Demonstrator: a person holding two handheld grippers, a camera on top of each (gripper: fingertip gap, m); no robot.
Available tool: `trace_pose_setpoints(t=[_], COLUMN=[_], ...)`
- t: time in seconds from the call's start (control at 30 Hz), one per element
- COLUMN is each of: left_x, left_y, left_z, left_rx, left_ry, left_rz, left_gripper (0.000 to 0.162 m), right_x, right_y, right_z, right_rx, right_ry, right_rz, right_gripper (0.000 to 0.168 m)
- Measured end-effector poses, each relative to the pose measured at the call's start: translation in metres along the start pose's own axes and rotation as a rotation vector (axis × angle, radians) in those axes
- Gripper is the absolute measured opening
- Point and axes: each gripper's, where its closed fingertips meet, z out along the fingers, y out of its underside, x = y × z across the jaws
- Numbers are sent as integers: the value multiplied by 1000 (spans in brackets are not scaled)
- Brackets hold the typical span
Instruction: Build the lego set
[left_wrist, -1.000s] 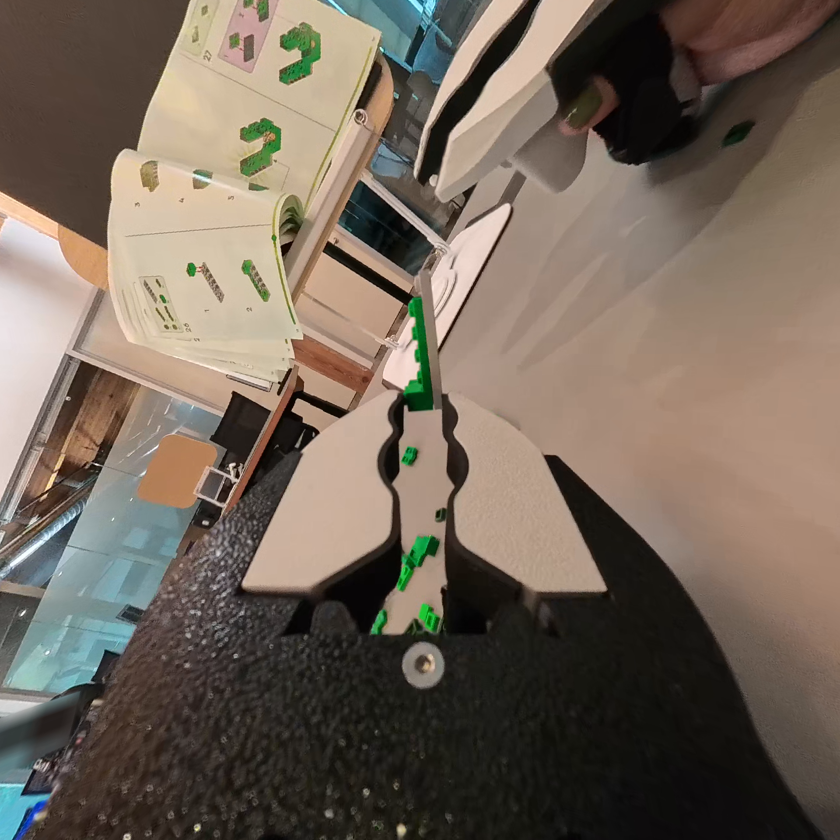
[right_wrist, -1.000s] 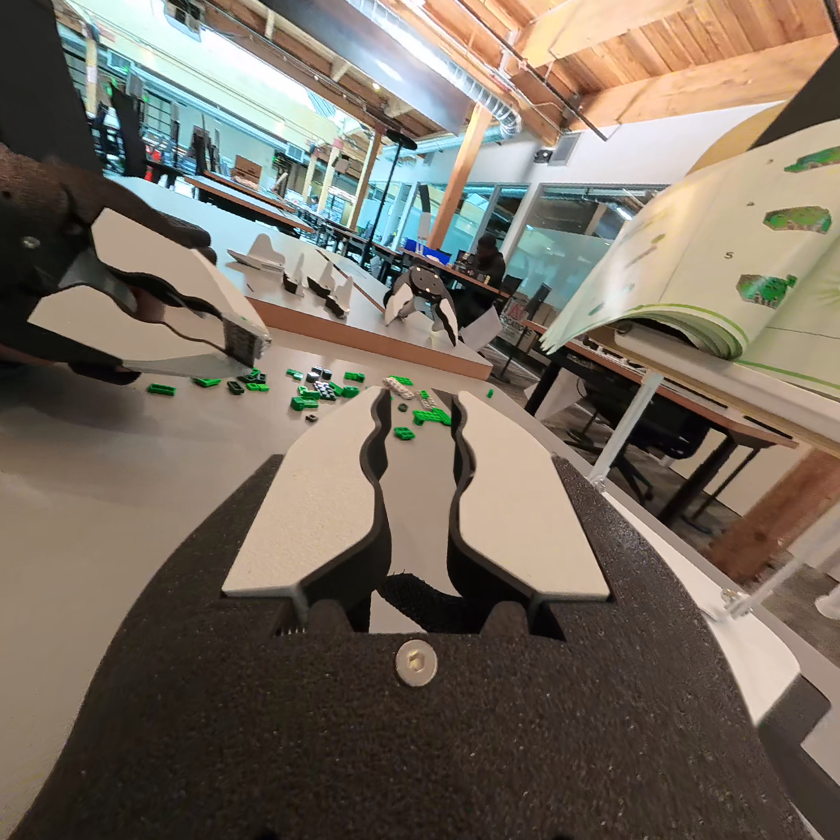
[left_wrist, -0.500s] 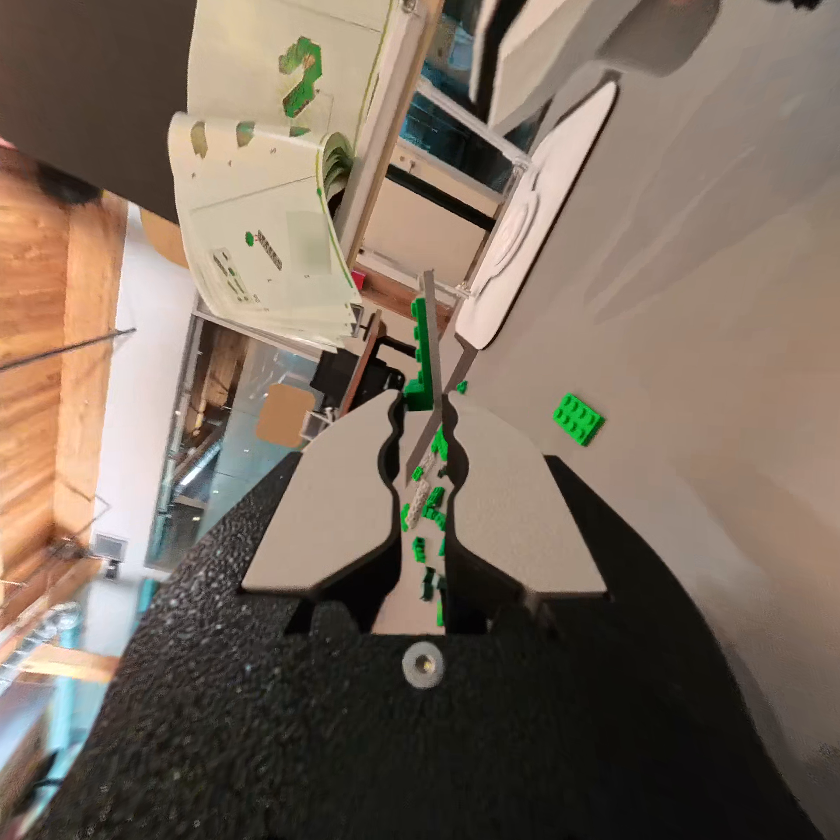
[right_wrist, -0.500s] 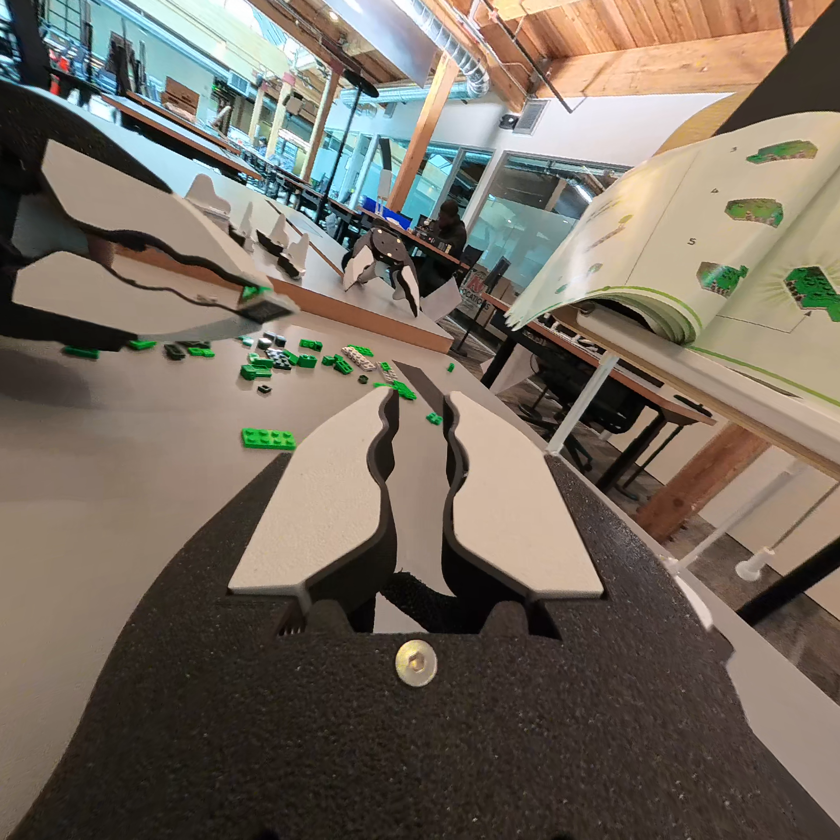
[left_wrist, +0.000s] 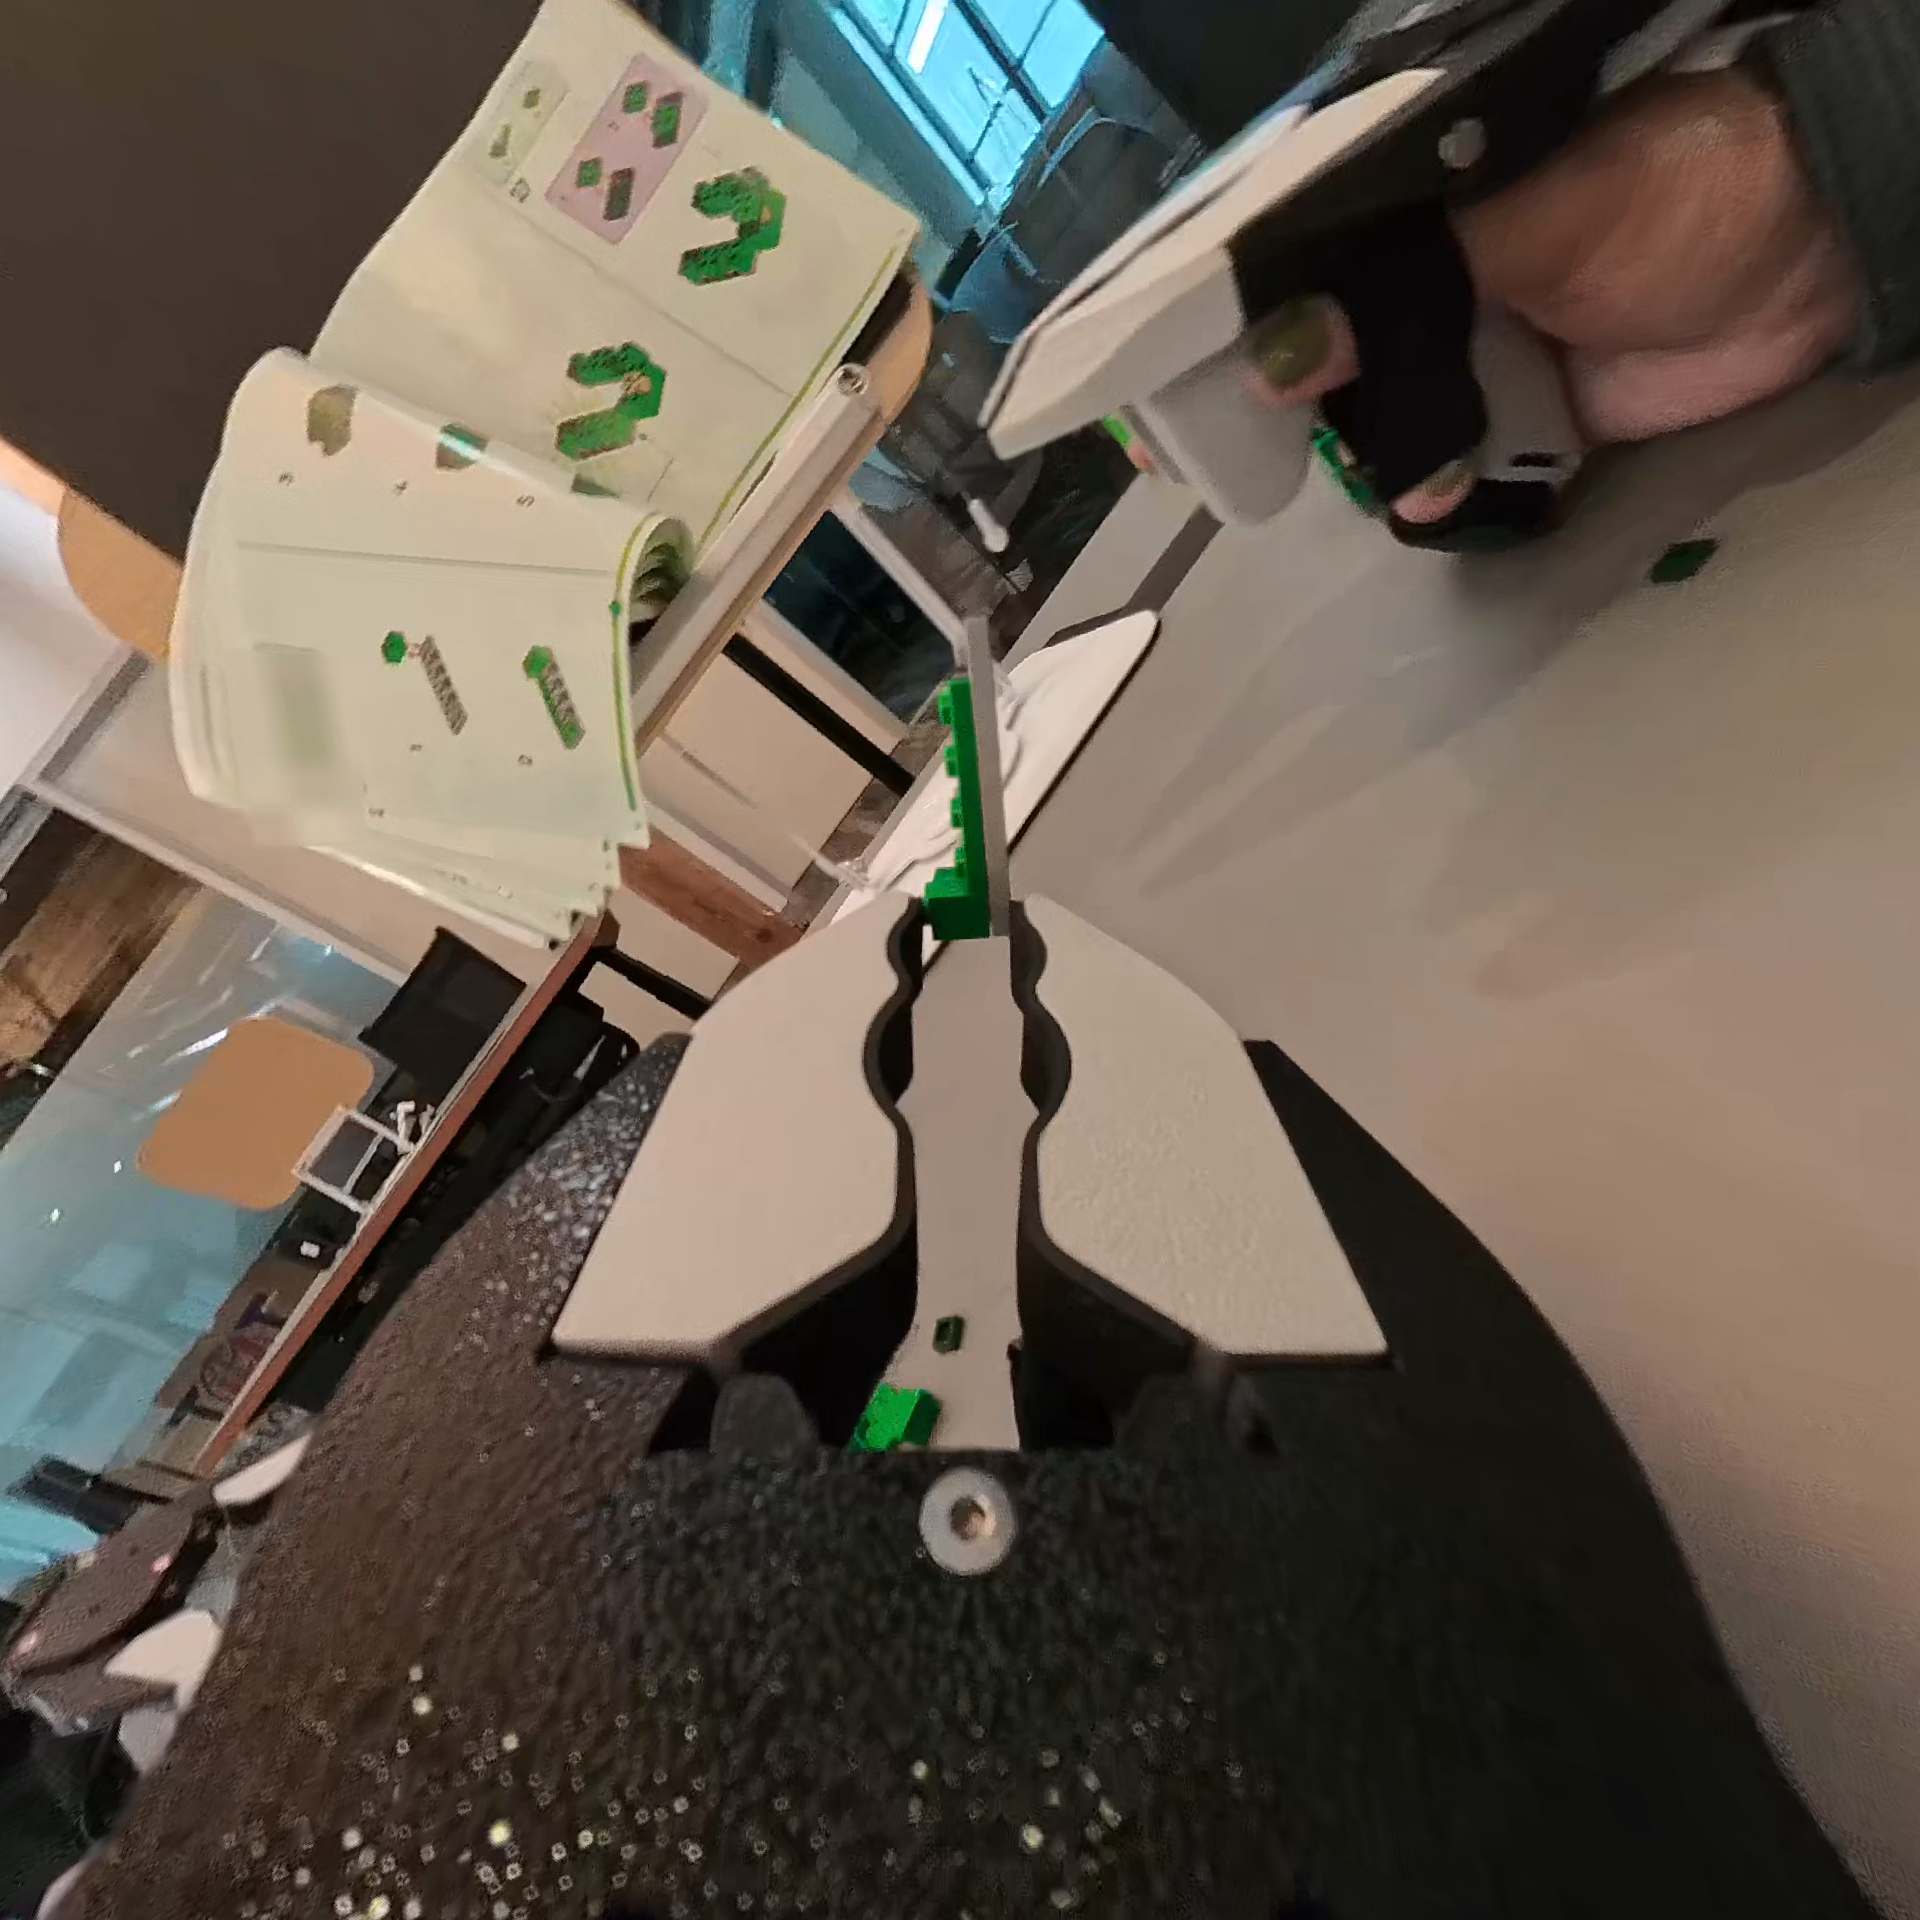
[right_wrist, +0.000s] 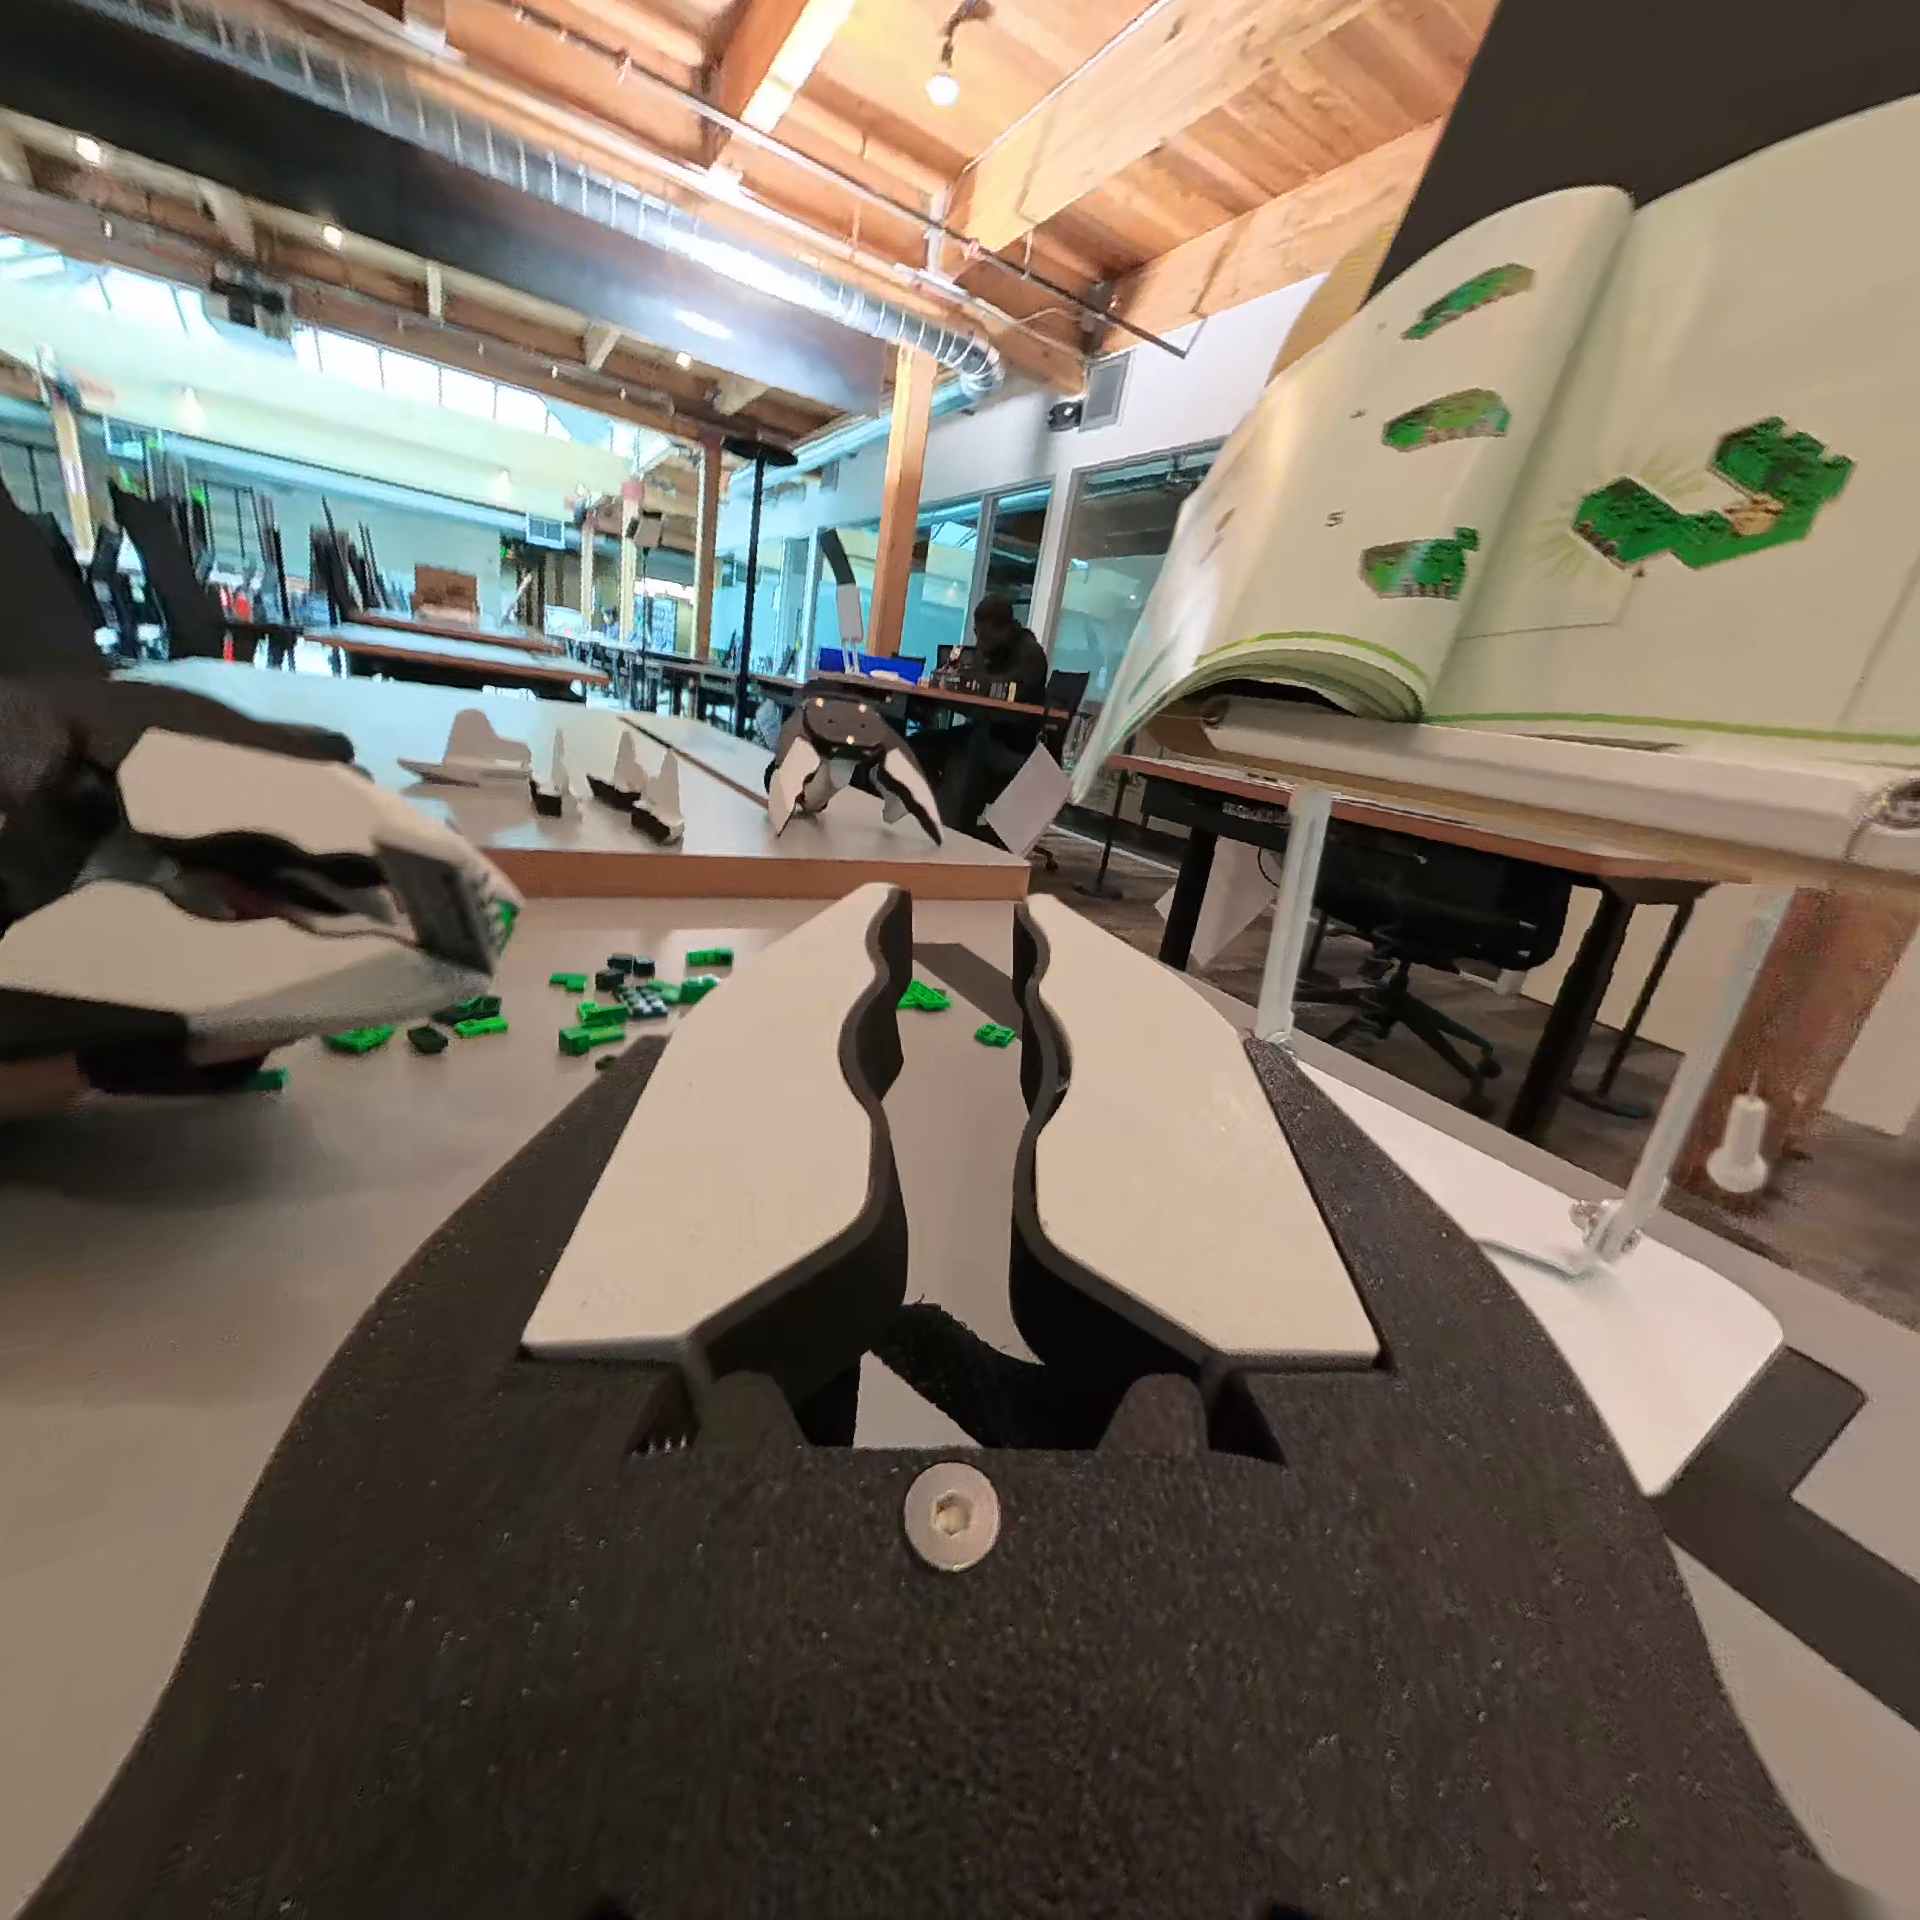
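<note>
Gripping a thin grey plate with green lego bricks (left_wrist: 961, 810) at its fingertips, the left gripper (left_wrist: 966, 925) stands clamped, while the right gripper (right_wrist: 961, 914), narrowly parted and empty, faces scattered green loose bricks (right_wrist: 623, 997) just ahead-left.

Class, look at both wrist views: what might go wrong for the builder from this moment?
1. The left tongs pinch the grey plate with green bricks only at its end; it might twist or slip.
2. Loose green pieces lie near the right tongs, which could scatter them.
</note>
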Motion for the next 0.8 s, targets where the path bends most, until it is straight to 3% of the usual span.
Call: trace_pose_setpoints(t=[0.03, 0.3, 0.8], left_x=[3, 7, 6], left_y=[-2, -11, -4], left_z=[1, -2, -3], left_rx=[2, 49, 10], left_ry=[10, 54, 37], left_rz=[19, -65, -42], left_gripper=[15, 16, 16], right_x=[3, 0, -2], right_y=[-1, 0, 2], right_z=[-1, 1, 2], right_rx=[8, -3, -14], right_ry=[8, 8, 4], right_rz=[18, -12, -18], right_gripper=[18, 17, 15])
